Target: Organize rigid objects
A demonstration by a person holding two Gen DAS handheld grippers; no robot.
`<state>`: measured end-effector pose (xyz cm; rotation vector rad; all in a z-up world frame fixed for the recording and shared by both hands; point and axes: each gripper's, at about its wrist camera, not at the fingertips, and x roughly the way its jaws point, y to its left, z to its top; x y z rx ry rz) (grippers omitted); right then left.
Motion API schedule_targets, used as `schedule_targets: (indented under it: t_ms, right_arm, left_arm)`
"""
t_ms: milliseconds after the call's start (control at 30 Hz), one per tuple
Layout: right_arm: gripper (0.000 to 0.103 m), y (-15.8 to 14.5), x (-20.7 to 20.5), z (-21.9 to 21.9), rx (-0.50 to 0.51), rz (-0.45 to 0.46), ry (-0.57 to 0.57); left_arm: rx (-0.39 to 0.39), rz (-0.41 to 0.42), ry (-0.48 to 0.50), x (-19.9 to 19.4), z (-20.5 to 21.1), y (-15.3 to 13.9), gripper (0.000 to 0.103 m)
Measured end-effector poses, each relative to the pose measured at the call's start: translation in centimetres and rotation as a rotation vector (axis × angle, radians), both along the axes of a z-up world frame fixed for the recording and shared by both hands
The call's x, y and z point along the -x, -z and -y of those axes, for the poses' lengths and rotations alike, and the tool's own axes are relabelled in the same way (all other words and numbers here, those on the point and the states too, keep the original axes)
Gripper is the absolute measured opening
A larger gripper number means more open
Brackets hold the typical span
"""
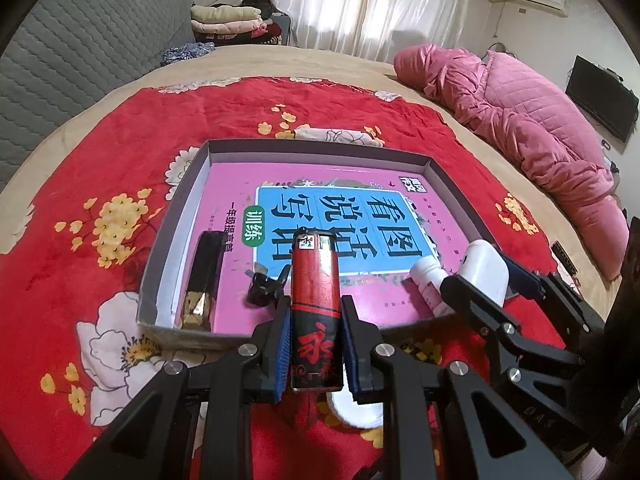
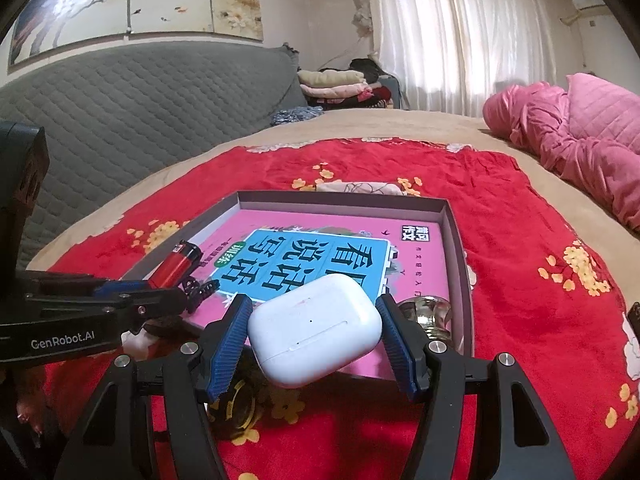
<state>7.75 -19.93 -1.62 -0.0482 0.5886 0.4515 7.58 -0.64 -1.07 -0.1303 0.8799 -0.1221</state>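
The right gripper (image 2: 314,340) holds a white earbud case (image 2: 316,330) between its blue fingers (image 2: 228,350), above the near edge of a shallow grey box (image 2: 460,240) on the red floral blanket (image 2: 520,240) covering the bed. A pink book (image 2: 320,256) lies flat in the box. At the box's left edge, the left gripper (image 2: 160,286) grips a red lighter (image 2: 176,266). A shiny metallic thing (image 2: 430,314) sits in the near right corner.

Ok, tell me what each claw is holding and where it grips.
Left claw holds a red lighter, pads clamped on the sides of its lower body. Right claw holds a white earbuds case across its two ends.
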Motion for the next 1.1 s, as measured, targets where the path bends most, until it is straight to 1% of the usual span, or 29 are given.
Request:
schedule_targets:
  t_ms: [367,467,700,1100]
  right_arm:
    - [0.065,0.4,-0.7,0.3,-0.012,-0.026,0.012]
    - [0.065,0.6,-0.9,0.3,-0.013,-0.037,0.013]
    - [0.065,1.0,-1.5,0.2,-0.011,-0.067,0.015]
    - [0.065,1.4,-2.6,0.9,-0.037,-0.095,0.053]
  left_arm:
    - [0.002,-0.033,0.000,-1.9,0.7,0.7,0.023]
    - [-0.015,-0.052,-0.006,-2.4,0.9,1.1,0.023]
    - [-0.003,-0.079,0.007,-3.2,1.3,1.8,0.023]
    - [-0.006,-0.086,0.015,-3.6,1.8,2.3,0.023]
